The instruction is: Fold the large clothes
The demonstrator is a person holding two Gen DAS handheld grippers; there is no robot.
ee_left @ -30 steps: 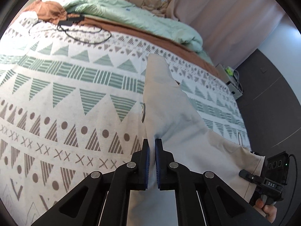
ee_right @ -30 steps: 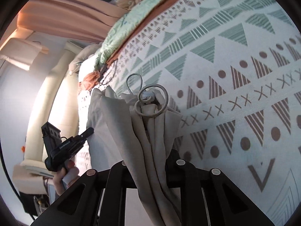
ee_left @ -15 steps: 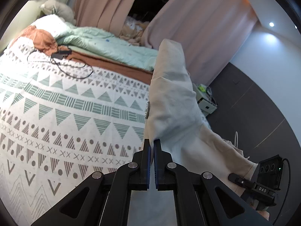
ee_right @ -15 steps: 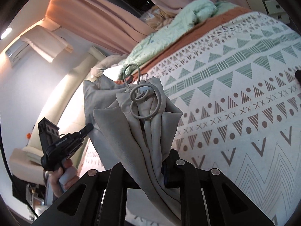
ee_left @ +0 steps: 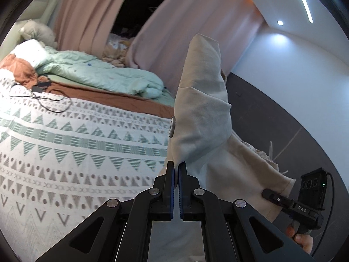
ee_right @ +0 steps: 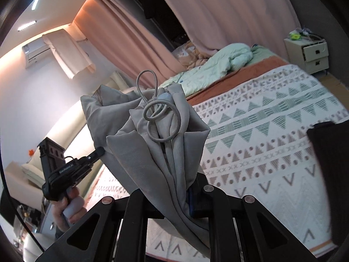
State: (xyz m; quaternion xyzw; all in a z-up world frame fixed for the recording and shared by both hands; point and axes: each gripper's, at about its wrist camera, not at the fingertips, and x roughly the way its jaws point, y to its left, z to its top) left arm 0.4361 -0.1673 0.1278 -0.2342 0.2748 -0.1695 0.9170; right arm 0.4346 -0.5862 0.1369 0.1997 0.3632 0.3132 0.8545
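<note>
A beige garment (ee_left: 205, 118), with a drawstring cord (ee_right: 161, 120) at its bunched end, hangs in the air above the bed, stretched between both grippers. My left gripper (ee_left: 176, 168) is shut on its edge, and the cloth rises in a peak beyond the fingers. My right gripper (ee_right: 174, 187) is shut on the gathered, corded end (ee_right: 152, 148), which stands up over the fingers and hides them. The right gripper also shows at lower right in the left wrist view (ee_left: 281, 198). The left gripper also shows at left in the right wrist view (ee_right: 96, 155).
The bed wears a white spread with green and brown triangles (ee_left: 65, 148). A mint duvet (ee_left: 104, 78) and a black cable (ee_left: 43, 102) lie at its far side. Pink curtains (ee_left: 174, 35) hang behind. A white nightstand (ee_right: 309, 54) stands beside the bed. A dark object (ee_right: 329, 157) sits at right.
Both grippers have lifted the garment off the bed and tilted upward. More curtain, wall and ceiling now show. The grips are unchanged.
</note>
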